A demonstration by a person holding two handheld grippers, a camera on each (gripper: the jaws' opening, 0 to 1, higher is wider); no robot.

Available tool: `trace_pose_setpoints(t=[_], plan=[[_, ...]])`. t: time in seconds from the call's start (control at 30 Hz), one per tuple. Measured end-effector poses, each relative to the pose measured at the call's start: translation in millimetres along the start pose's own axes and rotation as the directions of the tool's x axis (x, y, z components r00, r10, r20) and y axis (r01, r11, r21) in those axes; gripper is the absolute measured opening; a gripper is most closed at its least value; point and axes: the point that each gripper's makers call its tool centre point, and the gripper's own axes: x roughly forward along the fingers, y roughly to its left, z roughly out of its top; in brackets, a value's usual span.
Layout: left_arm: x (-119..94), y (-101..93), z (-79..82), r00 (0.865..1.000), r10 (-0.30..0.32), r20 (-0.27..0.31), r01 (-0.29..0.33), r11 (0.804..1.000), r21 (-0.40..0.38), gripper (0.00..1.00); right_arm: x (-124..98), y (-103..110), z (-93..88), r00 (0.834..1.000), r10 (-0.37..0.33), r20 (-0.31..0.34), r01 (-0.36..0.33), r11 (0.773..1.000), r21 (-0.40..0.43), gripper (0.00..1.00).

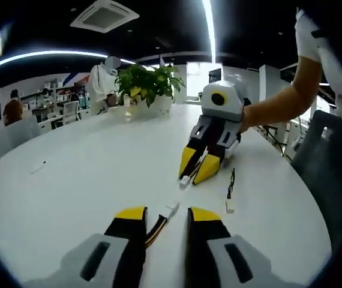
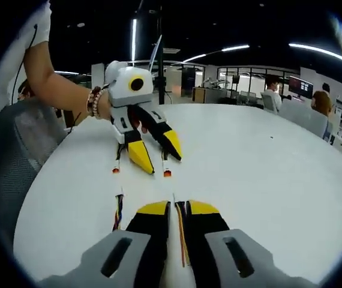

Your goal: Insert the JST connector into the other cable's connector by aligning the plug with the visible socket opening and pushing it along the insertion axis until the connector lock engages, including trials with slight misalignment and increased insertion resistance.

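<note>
Meanwhile, on the round white table (image 1: 69, 180), we hold both tools low over the cables. Our left gripper (image 1: 166, 215) has its jaws spread, the multicoloured cable (image 1: 156, 228) lying between them with its white JST connector (image 1: 171, 209) just beyond the tips. Across that connector, our right gripper (image 1: 196, 171) pinches the other cable's connector (image 1: 185, 180); in the right gripper view its jaws (image 2: 177, 208) press on the wires (image 2: 182, 237). A spare black cable (image 1: 231, 191) lies just beside it. A potted plant (image 1: 147, 84) stands far behind
</note>
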Motion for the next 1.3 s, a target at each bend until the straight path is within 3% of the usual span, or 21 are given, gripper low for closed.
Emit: trace_pose_setpoints(t=[0.4,0.83,1.17,1.3], plan=[[0,-0.8,-3.0,0.999,-0.031,0.017,0.031,0.999,-0.016,0.11,1,0,0.4,0.997,0.040,0.060,-0.040,0.999,-0.001,0.05],[0,-6.4,-3.6,0.998,-0.056,0.015,0.056,0.998,0.000,0.01,1,1,0.6,0.996,0.052,0.068,-0.053,0.999,0.014,0.05],[-3,-11.0,-3.0,0.994,-0.107,0.008,0.106,0.992,0.064,0.01,0,1,0.7,0.995,0.063,0.075,-0.065,0.997,0.029,0.04],[-8,-8.3,6.5,0.994,-0.109,0.027,0.107,0.992,0.064,0.00,-6,-2,9.5,0.991,0.063,0.115,-0.070,0.996,0.058,0.04]])
